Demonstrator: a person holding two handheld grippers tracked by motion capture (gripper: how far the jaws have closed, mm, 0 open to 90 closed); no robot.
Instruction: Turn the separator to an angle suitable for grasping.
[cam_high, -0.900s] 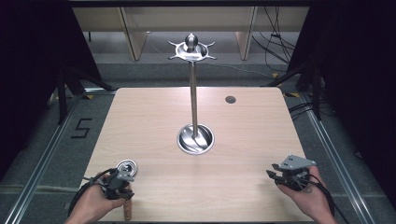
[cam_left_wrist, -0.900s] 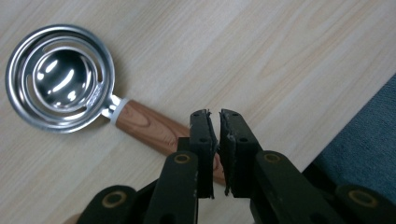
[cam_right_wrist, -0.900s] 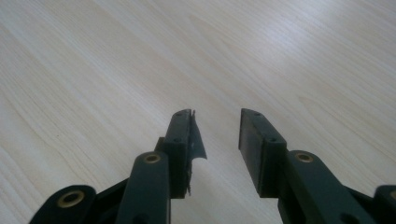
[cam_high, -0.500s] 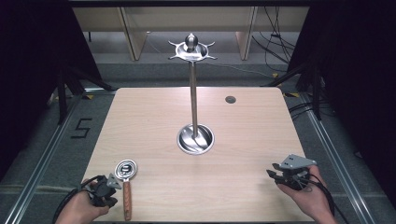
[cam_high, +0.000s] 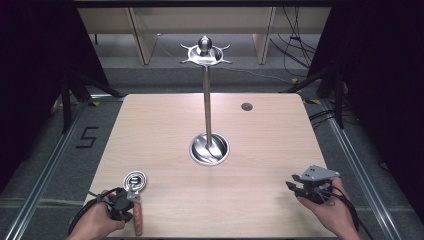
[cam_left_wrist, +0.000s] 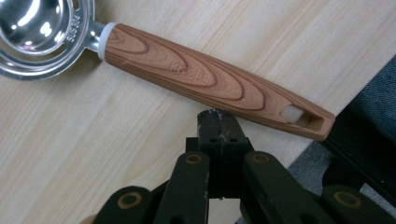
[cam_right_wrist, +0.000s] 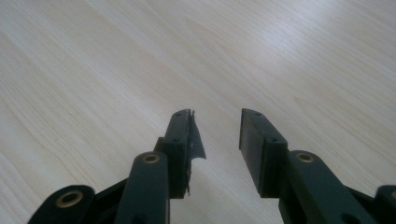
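Wood-handled egg separator (cam_left_wrist: 219, 81) lies free at the table edge (cam_high: 210, 235); our closed left gripper (cam_left_wrist: 218, 119) could nudge it off, while our right gripper (cam_right_wrist: 217, 123) gapes empty.

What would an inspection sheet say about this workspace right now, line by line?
Surface: pale wood table, small dark hole at the far right.
Job's things: metal stand upright mid-table; strainer spoon with wood-grain handle flat at the near left edge.
Clutter: nothing seen.
Grippers: left claw shut, just short of the spoon handle; right claw open over bare wood.
Cables: one trails from each claw; more on the far floor.
Surroundings: dark curtains, floor mark 5.
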